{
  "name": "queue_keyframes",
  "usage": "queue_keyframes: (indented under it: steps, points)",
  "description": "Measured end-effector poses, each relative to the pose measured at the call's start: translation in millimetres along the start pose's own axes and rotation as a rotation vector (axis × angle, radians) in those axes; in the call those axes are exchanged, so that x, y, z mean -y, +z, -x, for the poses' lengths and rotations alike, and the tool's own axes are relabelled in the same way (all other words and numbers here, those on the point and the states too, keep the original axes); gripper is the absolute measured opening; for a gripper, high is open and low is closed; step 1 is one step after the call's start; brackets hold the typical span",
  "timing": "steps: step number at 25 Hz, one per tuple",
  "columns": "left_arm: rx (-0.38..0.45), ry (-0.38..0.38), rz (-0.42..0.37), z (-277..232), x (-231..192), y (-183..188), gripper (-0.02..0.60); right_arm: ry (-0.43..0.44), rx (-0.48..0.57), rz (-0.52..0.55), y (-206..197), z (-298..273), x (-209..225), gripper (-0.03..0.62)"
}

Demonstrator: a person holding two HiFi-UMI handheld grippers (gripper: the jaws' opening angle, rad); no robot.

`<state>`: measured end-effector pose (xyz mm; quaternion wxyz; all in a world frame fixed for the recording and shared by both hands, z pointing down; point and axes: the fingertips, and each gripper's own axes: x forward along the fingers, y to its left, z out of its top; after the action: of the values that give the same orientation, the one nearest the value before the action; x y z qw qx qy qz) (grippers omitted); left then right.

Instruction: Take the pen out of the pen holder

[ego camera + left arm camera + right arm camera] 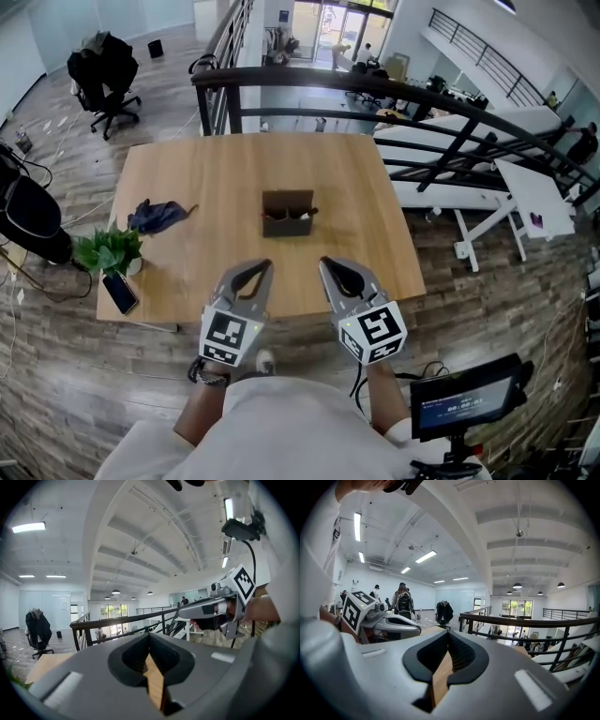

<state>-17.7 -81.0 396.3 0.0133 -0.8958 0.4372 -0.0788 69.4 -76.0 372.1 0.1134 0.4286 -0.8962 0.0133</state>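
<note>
A brown pen holder (287,214) stands near the middle of the wooden table (216,169). A dark pen (307,214) pokes out at its right side; its details are too small to tell. My left gripper (265,267) and right gripper (324,263) hover side by side over the table's near edge, short of the holder. Both are shut with nothing between the jaws. The left gripper view shows its own jaws (149,638) pressed together, with the right gripper (206,609) to their right. In the right gripper view its jaws (447,635) are also shut, and the left gripper (396,624) shows at the left.
A crumpled blue cloth (157,215) lies on the table's left part. A potted plant (108,251) and a phone (120,292) sit at the near left corner. A black railing (375,86) runs behind the table. A small screen (466,395) stands at my right.
</note>
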Motion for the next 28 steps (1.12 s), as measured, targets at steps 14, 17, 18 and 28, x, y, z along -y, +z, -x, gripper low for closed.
queue_keyframes:
  steps: [14,17,18,28]
  points:
    - [-0.008,-0.018,0.008,-7,-39,-12,-0.001,-0.002,-0.063,0.030,-2,-56,-7,0.021]
    - [-0.014,-0.014,0.014,-5,-43,-15,0.000,-0.010,-0.076,0.032,-5,-60,-4,0.025]
    - [-0.018,-0.011,0.017,-5,-44,-16,0.000,-0.012,-0.079,0.032,-6,-62,-2,0.025]
    - [-0.069,0.038,0.060,-12,-61,-31,0.000,0.057,-0.150,0.054,-24,-102,11,0.035]
